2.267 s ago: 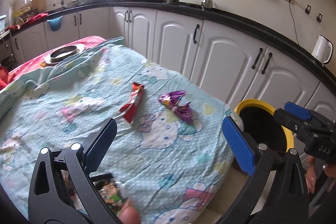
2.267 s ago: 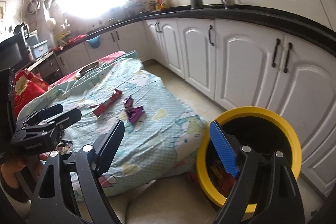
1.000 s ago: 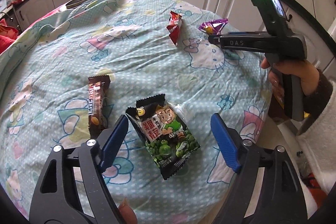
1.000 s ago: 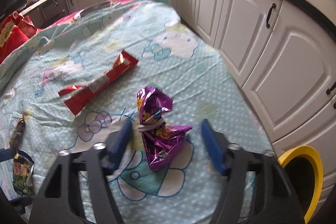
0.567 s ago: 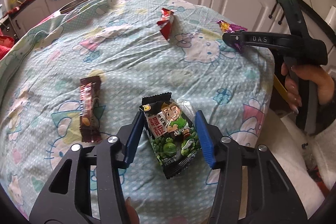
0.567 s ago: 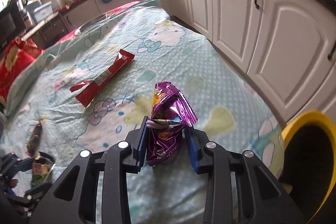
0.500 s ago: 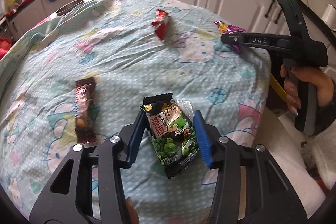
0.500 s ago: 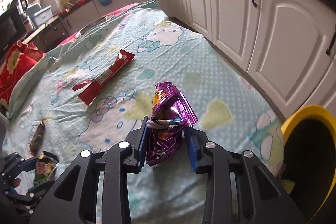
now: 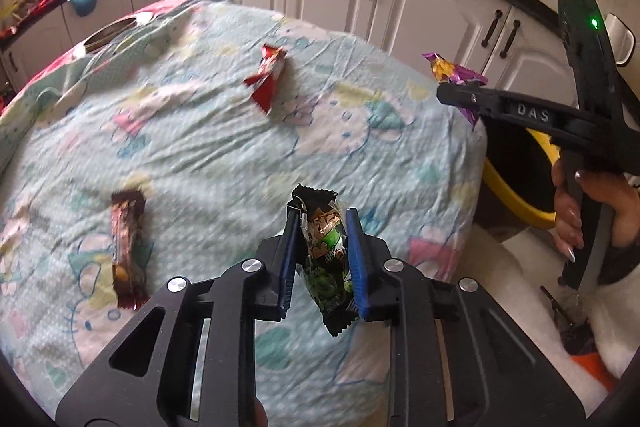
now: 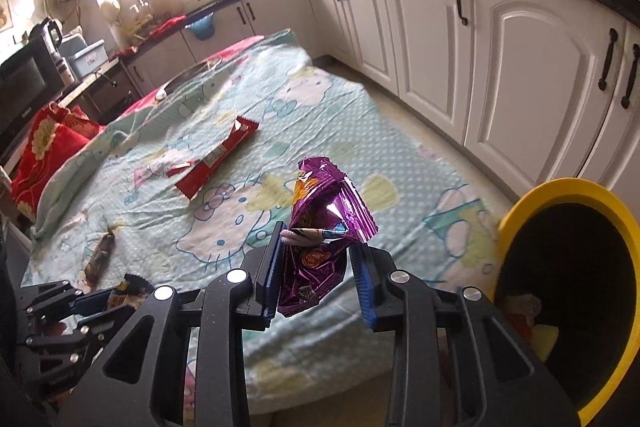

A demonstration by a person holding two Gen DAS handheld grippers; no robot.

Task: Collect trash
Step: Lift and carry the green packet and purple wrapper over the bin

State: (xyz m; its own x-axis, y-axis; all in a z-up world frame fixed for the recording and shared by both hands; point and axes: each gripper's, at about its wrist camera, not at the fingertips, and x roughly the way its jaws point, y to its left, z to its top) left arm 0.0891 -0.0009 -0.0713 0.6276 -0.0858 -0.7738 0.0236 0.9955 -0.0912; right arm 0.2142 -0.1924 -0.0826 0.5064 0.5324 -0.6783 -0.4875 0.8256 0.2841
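Note:
My left gripper (image 9: 322, 227) is shut on a black and green snack packet (image 9: 325, 255) and holds it above the Hello Kitty cloth (image 9: 208, 147). My right gripper (image 10: 318, 239) is shut on a crumpled purple foil wrapper (image 10: 326, 223), lifted off the cloth near the yellow-rimmed bin (image 10: 568, 195). The wrapper also shows in the left wrist view (image 9: 454, 73), in the right gripper (image 9: 456, 95). A red wrapper (image 9: 269, 75) and a brown bar wrapper (image 9: 127, 247) lie on the cloth.
The bin (image 9: 516, 187) stands on the floor at the cloth's right edge and holds some trash (image 10: 528, 311). White cabinets (image 10: 500, 59) run behind. A round metal dish (image 9: 110, 35) sits at the far end, a red cushion (image 10: 44, 143) beside it.
Both grippers have closed further on their wrappers and lifted them off the cloth. The right gripper has moved toward the bin with the purple wrapper.

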